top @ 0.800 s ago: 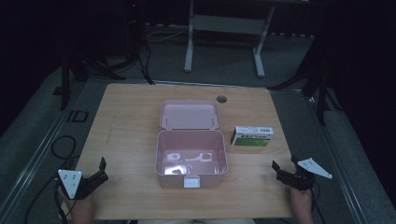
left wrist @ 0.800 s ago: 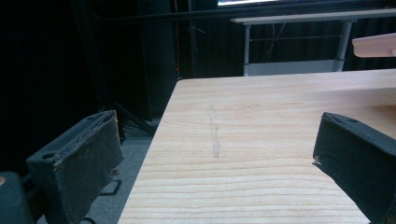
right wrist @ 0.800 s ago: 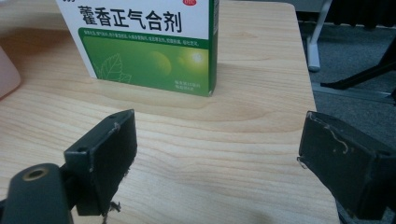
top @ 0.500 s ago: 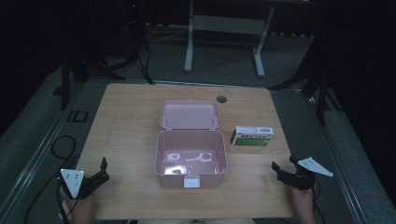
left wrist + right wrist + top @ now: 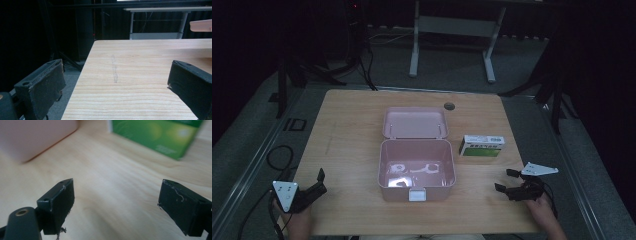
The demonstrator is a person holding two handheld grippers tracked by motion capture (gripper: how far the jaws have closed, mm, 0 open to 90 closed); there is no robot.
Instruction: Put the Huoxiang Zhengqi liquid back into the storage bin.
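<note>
R gripper [image 5: 506, 181] sits low at the near right of the light wooden table [image 5: 347, 125], jaws spread wide w/ nothing between them; L gripper [image 5: 319, 182] at the near left corner, jaws likewise apart and empty. Nearest the R gripper is a small green-and-white cardboard box [image 5: 482, 146], lying flat just right of the open pink plastic case [image 5: 417, 172]; its print is too small and blurred to read. The case has a white front latch, its lid is laid back, and pale items lie inside.
</note>
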